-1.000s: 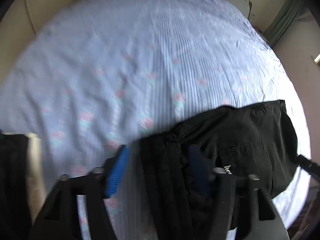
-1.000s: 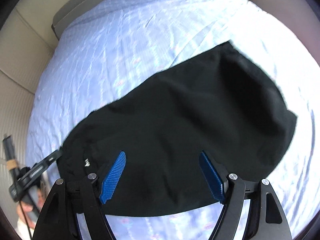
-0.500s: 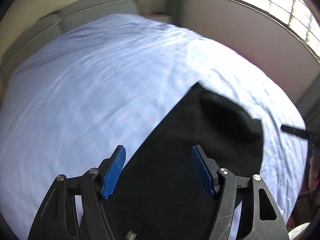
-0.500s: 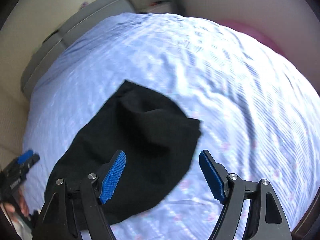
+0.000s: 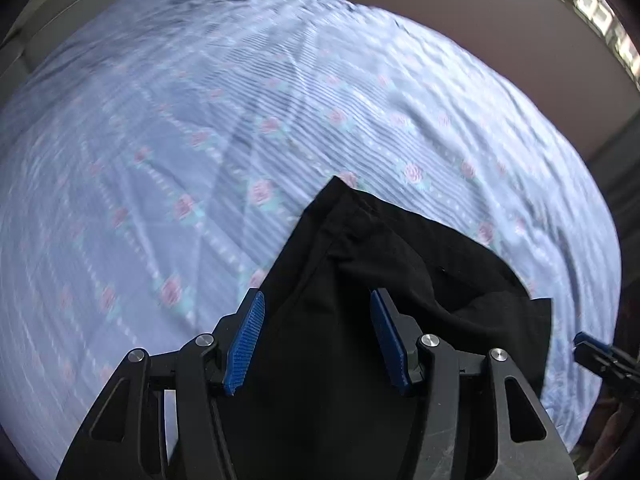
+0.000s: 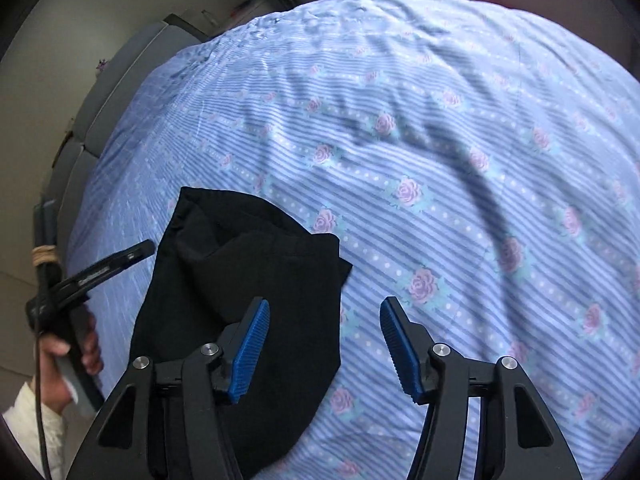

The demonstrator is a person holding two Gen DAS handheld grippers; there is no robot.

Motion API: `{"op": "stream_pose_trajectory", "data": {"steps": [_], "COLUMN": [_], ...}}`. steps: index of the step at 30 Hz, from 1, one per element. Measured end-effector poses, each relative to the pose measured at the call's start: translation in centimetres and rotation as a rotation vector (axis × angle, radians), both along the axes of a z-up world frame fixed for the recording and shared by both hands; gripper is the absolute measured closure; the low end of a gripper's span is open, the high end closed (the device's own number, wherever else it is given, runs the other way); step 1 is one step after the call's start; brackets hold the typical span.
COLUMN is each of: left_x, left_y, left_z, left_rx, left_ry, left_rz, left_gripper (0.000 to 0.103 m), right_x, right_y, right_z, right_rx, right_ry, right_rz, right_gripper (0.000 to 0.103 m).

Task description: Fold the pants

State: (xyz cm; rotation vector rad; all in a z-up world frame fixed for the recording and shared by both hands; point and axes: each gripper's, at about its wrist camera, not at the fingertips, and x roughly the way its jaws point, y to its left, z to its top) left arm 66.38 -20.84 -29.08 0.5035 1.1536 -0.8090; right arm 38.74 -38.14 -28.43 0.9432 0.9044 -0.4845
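**One pair of black pants on the bed, two claws open above it**

One pair of black pants (image 5: pixel 360 280) lies folded into a compact dark bundle on the bed, on a sheet (image 5: pixel 200 120) of pale blue stripes with pink roses. No second garment shows in either view.

In the left wrist view, the left claw (image 5: pixel 316 336) hangs over the pants with its two blue pads spread wide apart and nothing between them but the cloth below; whether the pads touch the fabric cannot be told. The pants fill the near centre and right of this view, a pointed corner reaching toward the far side and a raised fold crossing their middle. At the near right edge the tip of the right claw (image 5: pixel 600 356) shows just beyond the pants.

In the right wrist view, the right claw (image 6: pixel 324 340) also stands open, two blue pads well apart, holding nothing. Its left pad is over the near right edge of the pants (image 6: pixel 240 280); its right pad is over bare sheet (image 6: pixel 440 160). The pants lie at near left here. Farther left, the left claw (image 6: pixel 116 262) points toward the pants' left edge, held by one hand (image 6: pixel 68 356) with a white sleeve cuff. A grey headboard (image 6: pixel 120 80) runs along the far left of the bed.
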Motion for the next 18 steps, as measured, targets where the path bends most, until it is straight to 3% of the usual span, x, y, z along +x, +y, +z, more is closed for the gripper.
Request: {"op": "stream_pose_trajectory", "data": {"steps": [6, 8, 11, 12, 14, 15, 18], "left_x": [1.5, 1.5, 1.5, 1.6, 1.5, 1.2, 0.7], "left_y": [-1.6, -1.6, -1.3, -1.2, -0.6, -0.2, 0.4], "left_z": [-2.5, -3.3, -3.8, -3.7, -3.1, -2.3, -0.3], "left_rx": [0.062, 0.086, 0.077, 0.069, 0.047, 0.025, -0.039], "left_ry": [-0.004, 0.006, 0.024, 0.026, 0.025, 0.007, -0.017], "left_rz": [0.013, 0.018, 0.025, 0.030, 0.035, 0.028, 0.006], "left_gripper": [0.049, 0.058, 0.084, 0.096, 0.098, 0.098, 0.099], "right_x": [0.9, 1.4, 2.2, 2.5, 2.5, 2.4, 2.1], "right_y": [-0.2, -0.5, -1.0, -1.1, -1.2, -1.1, -0.4], "right_z": [-1.5, -2.1, -3.4, -4.0, -4.6, -4.5, -2.9], "right_rx": [0.038, 0.051, 0.087, 0.119, 0.163, 0.168, 0.130], "right_ry": [-0.019, -0.027, -0.026, -0.030, -0.031, -0.042, -0.075], "right_rz": [0.006, 0.008, 0.012, 0.010, 0.012, 0.014, 0.026], "right_gripper": [0.047, 0.050, 0.055, 0.059, 0.073, 0.089, 0.094]}}
